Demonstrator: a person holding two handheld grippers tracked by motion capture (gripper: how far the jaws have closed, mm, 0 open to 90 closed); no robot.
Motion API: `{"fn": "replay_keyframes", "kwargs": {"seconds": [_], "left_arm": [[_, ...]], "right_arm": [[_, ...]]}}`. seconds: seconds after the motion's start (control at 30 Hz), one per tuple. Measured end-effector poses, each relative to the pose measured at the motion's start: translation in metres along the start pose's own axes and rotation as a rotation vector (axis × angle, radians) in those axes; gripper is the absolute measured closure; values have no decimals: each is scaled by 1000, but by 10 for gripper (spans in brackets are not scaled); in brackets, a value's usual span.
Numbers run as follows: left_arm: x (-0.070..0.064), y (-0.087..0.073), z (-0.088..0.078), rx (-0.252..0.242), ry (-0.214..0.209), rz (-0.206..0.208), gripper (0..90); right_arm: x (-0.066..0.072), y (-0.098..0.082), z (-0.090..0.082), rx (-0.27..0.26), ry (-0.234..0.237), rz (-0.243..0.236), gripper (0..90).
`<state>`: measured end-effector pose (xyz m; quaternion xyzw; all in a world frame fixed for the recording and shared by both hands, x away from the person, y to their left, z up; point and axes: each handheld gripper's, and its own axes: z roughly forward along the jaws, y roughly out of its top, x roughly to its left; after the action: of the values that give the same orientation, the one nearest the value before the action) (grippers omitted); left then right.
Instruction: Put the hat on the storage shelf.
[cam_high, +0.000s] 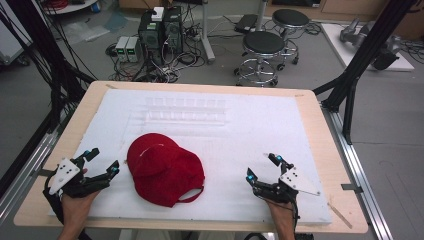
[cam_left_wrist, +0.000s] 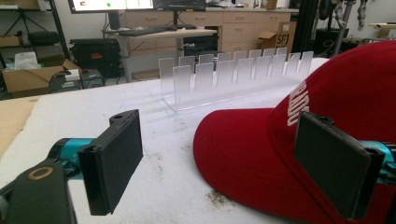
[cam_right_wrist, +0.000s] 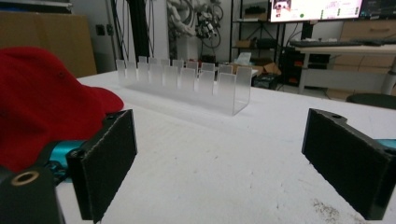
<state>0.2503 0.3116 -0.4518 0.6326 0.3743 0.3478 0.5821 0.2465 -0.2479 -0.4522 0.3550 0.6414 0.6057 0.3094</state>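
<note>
Two grippers, left (cam_high: 102, 161) and right (cam_high: 261, 167), we hold gaping, empty, flanking red cap (cam_high: 162, 170) on white pad (cam_high: 250, 130).

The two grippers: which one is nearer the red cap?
The left gripper: it sits close beside the red cap, while the right gripper stands clearly farther off.
</note>
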Motion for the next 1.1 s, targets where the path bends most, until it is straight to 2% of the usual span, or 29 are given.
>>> {"fn": "replay_keyframes", "kwargs": {"seconds": [0.13, 0.3, 0.33, 0.43, 0.63, 0.8, 1.1], "left_arm": [[0, 0, 0, 1, 0, 0, 162], [1, 0, 0, 2, -1, -1, 162], [1, 0, 0, 2, -1, -3, 162], [1, 0, 0, 1, -2, -5, 162], [1, 0, 0, 0, -2, -11, 162], [1, 0, 0, 0, -2, -9, 162], [2, 0, 0, 3, -2, -9, 162]], "right_arm": [[5, 3, 2, 27, 26, 2, 92], [12, 14, 5, 27, 68, -13, 92], [16, 20, 7, 26, 101, -22, 92], [23, 30, 11, 33, 135, -41, 92], [38, 41, 20, 46, 195, -42, 92], [55, 48, 30, 61, 250, -54, 92], [90, 48, 49, 99, 342, -44, 92]]}}
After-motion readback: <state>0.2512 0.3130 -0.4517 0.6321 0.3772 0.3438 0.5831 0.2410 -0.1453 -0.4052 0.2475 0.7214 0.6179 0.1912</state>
